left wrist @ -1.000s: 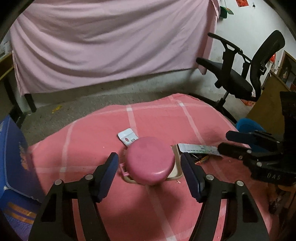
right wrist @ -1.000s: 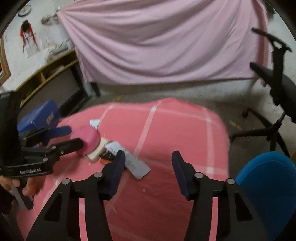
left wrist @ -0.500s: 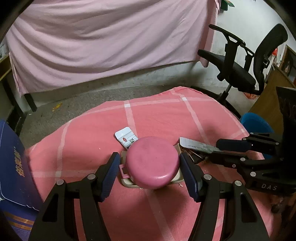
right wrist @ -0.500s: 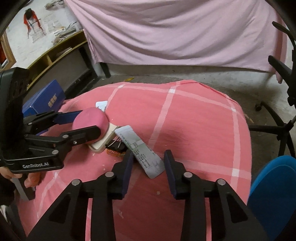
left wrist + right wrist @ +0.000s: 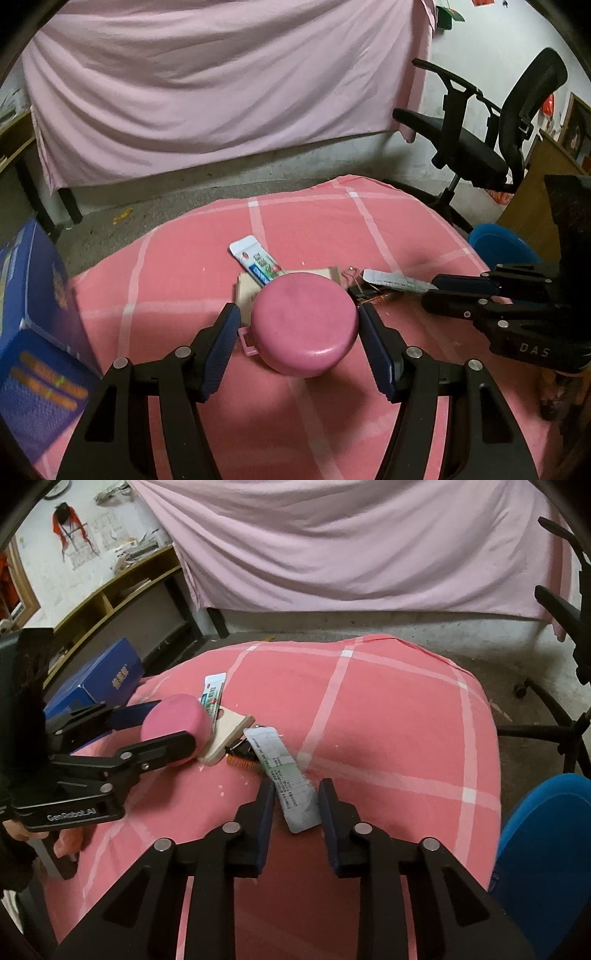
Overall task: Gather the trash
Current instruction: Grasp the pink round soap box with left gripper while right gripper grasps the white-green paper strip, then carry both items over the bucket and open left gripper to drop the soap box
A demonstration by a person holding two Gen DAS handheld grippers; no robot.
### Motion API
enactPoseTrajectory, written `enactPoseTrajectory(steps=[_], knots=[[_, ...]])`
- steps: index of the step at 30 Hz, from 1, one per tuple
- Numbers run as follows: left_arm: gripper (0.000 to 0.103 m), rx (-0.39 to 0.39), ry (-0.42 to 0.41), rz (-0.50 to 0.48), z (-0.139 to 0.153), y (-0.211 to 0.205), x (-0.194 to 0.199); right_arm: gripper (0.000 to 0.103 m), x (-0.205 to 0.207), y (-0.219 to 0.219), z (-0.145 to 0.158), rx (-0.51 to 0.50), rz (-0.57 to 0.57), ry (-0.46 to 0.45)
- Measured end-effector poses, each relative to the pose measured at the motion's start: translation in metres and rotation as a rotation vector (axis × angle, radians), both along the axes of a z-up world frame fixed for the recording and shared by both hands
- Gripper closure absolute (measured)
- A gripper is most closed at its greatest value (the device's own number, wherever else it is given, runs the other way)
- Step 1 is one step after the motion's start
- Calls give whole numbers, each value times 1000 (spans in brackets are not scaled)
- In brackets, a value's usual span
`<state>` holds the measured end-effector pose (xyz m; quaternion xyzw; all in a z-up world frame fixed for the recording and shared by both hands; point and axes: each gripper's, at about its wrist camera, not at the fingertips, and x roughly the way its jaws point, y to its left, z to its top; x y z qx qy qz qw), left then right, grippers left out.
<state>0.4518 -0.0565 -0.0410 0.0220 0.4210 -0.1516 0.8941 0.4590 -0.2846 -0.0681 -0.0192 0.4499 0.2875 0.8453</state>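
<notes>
A round pink box [image 5: 304, 325] sits between the pads of my left gripper [image 5: 295, 317], which is shut on it. In the right wrist view the box [image 5: 173, 720] is tilted and partly off a beige board [image 5: 229, 734]. A long grey-white paper slip [image 5: 284, 775] lies on the pink checked cloth [image 5: 388, 720]. Its near end is between the fingers of my right gripper [image 5: 295, 797]. Those jaws are closing, with the pads close to the slip's edges on both sides but not clearly pressing. A white, blue and green tube [image 5: 255, 260] lies behind the box.
An orange wrapper with black clips [image 5: 242, 764] lies by the slip. A blue carton [image 5: 37, 332] stands at the table's left edge. A blue stool [image 5: 543, 849] is at the right, a black office chair [image 5: 472, 147] beyond. A hand [image 5: 22, 834] holds the left gripper.
My right gripper's jaws have narrowed a lot and now flank the slip's near end. The left gripper has drawn the pink box nearer and partly off the beige board, uncovering more of the tube.
</notes>
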Motion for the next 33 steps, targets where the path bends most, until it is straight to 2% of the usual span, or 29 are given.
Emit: enactPoseTrajectory(steps=[7,12,15,20,27,33], knots=[[44,-51,-1,34,10,-9,-18,84,-15,-6,6,5,-5,-28],[44,-122,-87,63,22,-13,-37,84,-29,-19,13,33,-31,-70],[44,-156,-132,78,30,-17,-44,84,-38,-33,22,81,-61,-130],[44,-186,-233,85,51,-30,-56,84,-62,-59,41,157,-136,-280],[44,-221,-386,26,84,-72,-73,84,-94,-101,74,297,-241,-489],[44,-254,-495,-54,104,-117,-89,84,-121,-136,91,357,-325,-599]])
